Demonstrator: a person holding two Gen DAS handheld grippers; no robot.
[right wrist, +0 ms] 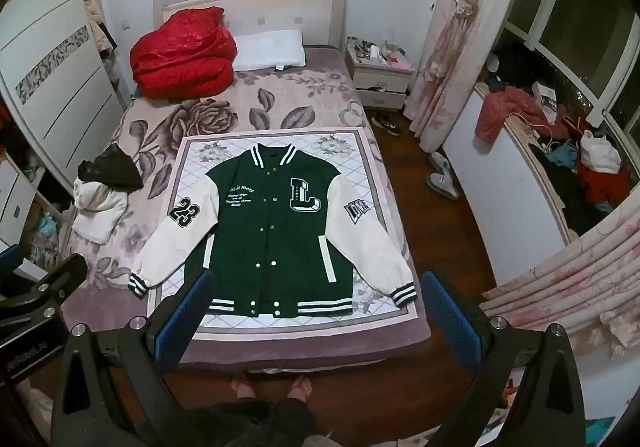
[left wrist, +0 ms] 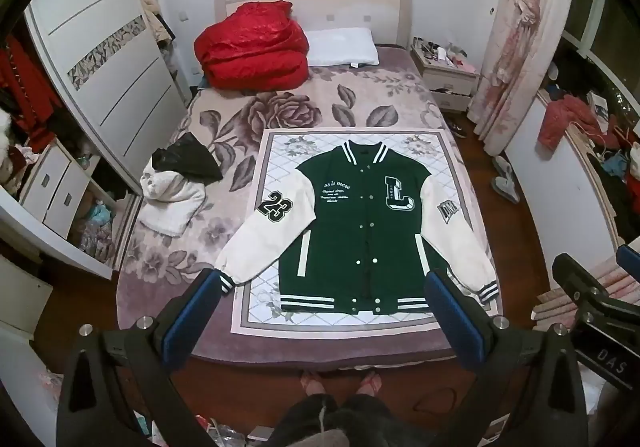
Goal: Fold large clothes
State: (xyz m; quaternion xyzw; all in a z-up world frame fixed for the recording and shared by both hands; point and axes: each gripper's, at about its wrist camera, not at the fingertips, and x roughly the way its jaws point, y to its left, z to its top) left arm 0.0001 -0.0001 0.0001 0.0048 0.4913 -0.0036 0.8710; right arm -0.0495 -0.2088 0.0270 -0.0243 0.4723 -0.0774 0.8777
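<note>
A green varsity jacket [left wrist: 360,227] with white sleeves lies flat and face up on a quilted mat [left wrist: 276,151] at the foot of the bed; it also shows in the right wrist view [right wrist: 272,231]. Its sleeves spread out to both sides, snaps closed. My left gripper [left wrist: 324,287] is open and empty, held high above the bed's foot edge. My right gripper [right wrist: 318,287] is open and empty, at a similar height, to the right of the left one. Part of the right gripper shows in the left wrist view [left wrist: 592,295].
A red duvet [left wrist: 252,47] and white pillow [left wrist: 344,47] lie at the bed's head. A black and white clothes pile [left wrist: 176,183] sits on the bed's left. A wardrobe [left wrist: 100,67] stands left, a nightstand [left wrist: 444,75] and curtains [left wrist: 516,47] right. The person's feet [left wrist: 340,383] are on the wooden floor.
</note>
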